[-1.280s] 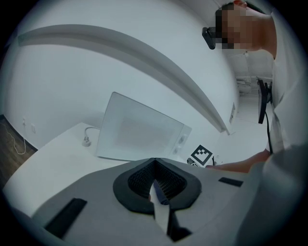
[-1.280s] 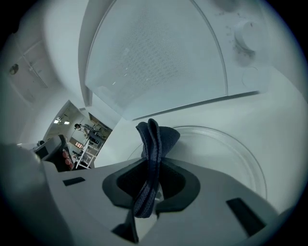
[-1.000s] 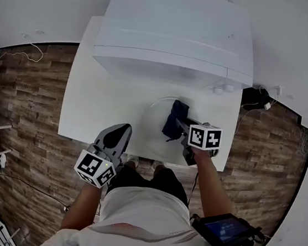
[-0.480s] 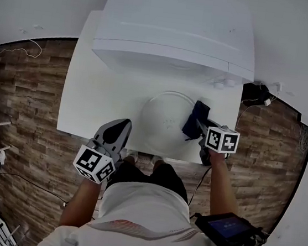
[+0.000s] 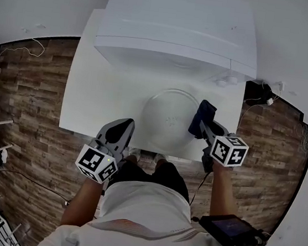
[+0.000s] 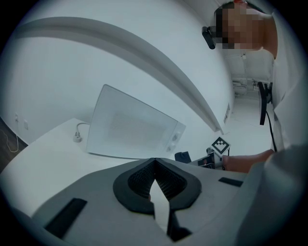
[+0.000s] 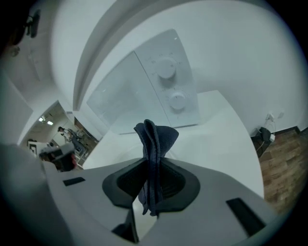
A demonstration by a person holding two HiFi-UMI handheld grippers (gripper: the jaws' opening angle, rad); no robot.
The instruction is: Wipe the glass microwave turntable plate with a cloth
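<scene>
From the head: high above, steeply down on the counter (image 5: 83, 105) and microwave (image 5: 177, 28). From the left gripper (image 5: 124, 124): low, close, facing the microwave front and the right gripper (image 5: 204, 123). From the right gripper: likewise, past the cloth (image 7: 153, 144) toward the dials (image 7: 166, 67). Shared by all: microwave, counter.

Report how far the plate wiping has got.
Done: glass plate lies out on the table, and the cloth is clamped in the right gripper. In hand: cloth at the plate's right edge. To do: remaining wiping; cleanliness can't be judged. The left gripper is shut, empty.
</scene>
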